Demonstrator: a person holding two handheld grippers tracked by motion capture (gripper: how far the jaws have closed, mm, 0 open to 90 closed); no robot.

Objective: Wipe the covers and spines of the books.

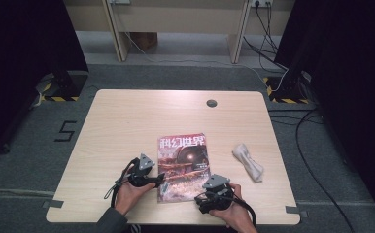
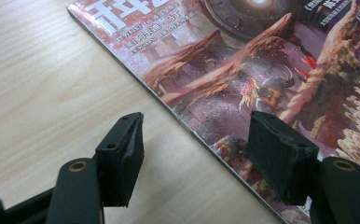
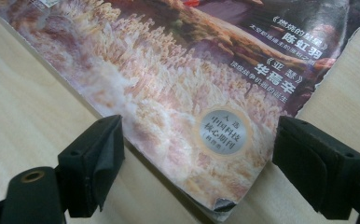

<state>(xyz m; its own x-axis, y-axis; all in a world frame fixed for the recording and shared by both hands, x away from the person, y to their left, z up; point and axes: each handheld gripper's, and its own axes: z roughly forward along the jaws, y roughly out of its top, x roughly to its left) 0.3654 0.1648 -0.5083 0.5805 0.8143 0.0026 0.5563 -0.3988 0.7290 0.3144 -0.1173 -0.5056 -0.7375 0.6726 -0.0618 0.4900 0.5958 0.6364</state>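
Magazine lies closed, flat on worktop, near front edge. Left tongs gape across its spine edge; right tongs gape around its near corner. Neither grips anything. Opening or lifting not yet begun.

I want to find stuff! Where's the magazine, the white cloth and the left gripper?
magazine (image 1: 183,160), high view, middle of its cover.
cloth (image 1: 247,161), high view, middle of the crumpled bundle.
left gripper (image 2: 194,144), left gripper view, midway between its open jaws.
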